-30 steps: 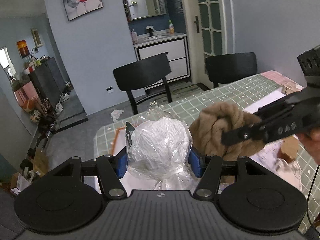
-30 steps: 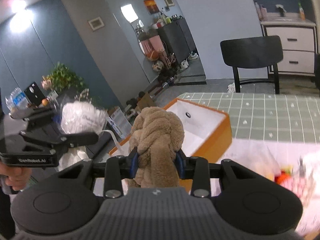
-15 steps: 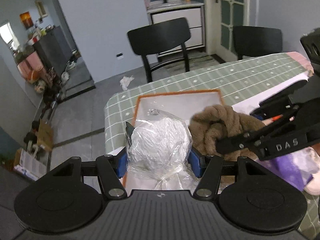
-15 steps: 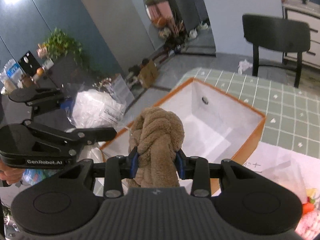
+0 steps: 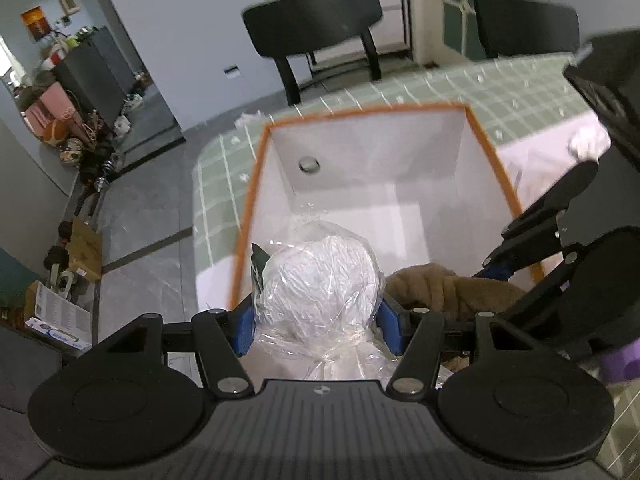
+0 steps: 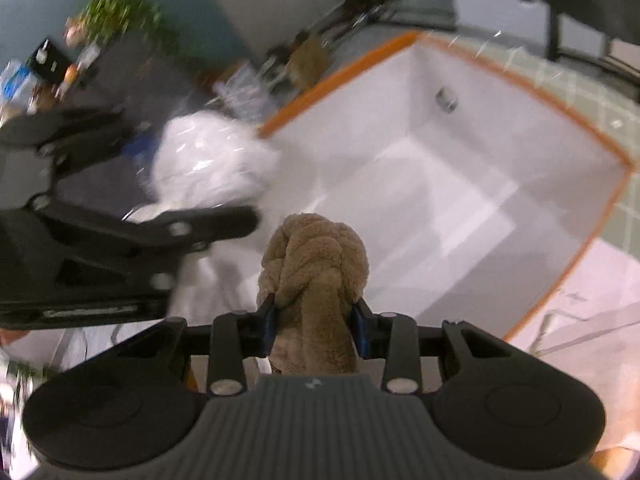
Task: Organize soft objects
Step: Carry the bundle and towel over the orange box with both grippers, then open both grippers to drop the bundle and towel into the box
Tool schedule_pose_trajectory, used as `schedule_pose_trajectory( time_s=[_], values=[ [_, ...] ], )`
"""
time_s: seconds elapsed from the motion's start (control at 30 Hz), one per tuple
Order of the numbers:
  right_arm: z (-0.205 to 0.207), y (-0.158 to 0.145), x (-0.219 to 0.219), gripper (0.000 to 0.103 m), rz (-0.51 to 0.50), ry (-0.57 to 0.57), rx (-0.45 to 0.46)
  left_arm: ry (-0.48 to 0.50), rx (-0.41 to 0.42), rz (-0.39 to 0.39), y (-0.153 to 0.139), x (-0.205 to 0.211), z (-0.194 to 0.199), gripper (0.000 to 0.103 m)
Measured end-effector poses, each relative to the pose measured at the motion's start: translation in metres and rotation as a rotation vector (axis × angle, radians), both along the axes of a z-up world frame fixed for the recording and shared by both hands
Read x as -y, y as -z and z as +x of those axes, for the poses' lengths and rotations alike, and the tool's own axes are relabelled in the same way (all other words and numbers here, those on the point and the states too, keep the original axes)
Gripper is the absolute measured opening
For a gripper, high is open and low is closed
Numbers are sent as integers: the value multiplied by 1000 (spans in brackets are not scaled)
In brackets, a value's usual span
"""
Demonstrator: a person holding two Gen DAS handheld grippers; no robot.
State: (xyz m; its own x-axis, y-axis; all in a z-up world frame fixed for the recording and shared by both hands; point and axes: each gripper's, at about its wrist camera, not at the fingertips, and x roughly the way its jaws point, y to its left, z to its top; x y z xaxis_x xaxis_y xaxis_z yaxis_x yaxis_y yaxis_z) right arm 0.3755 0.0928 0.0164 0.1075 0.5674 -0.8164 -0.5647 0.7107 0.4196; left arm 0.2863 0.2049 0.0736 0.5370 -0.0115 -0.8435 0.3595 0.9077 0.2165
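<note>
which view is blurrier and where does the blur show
Right wrist view: the bagged white bundle and the left gripper smear with motion, and the background streaks. Left wrist view: mostly sharp, fisheye bends the orange-rimmed box.

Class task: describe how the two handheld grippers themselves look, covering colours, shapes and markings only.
Both the left gripper and right gripper are black, with a ribbed grey plate, two round discs, silver screws and blue-padded fingers. White lettering on the left gripper is blurred.
</note>
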Motion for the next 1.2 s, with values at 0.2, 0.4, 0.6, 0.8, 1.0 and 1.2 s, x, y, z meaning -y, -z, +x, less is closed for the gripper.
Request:
schedule_pose_trajectory(
  time_s=[0.2,0.4,0.6,0.8,1.0,1.2],
  values=[
    [-6,16,-21,36,-82,-119,19,13,-54,69,29,6,-3,69],
    [-7,19,-33,37,-169,-230,56,27,-91,88,41,7,-2,69],
    [-7,25,-29,40,-264,-316,99,42,-123,106,47,11,-3,72],
    [-13,21,-31,62,-356,-316,218,49,-142,154,55,17,-3,82],
    [-19,2,-23,72,-394,-299,317,36,-115,205,43,24,-4,86],
    [-24,-34,-6,72,-360,-260,343,22,-68,153,16,31,-7,87]
  ],
)
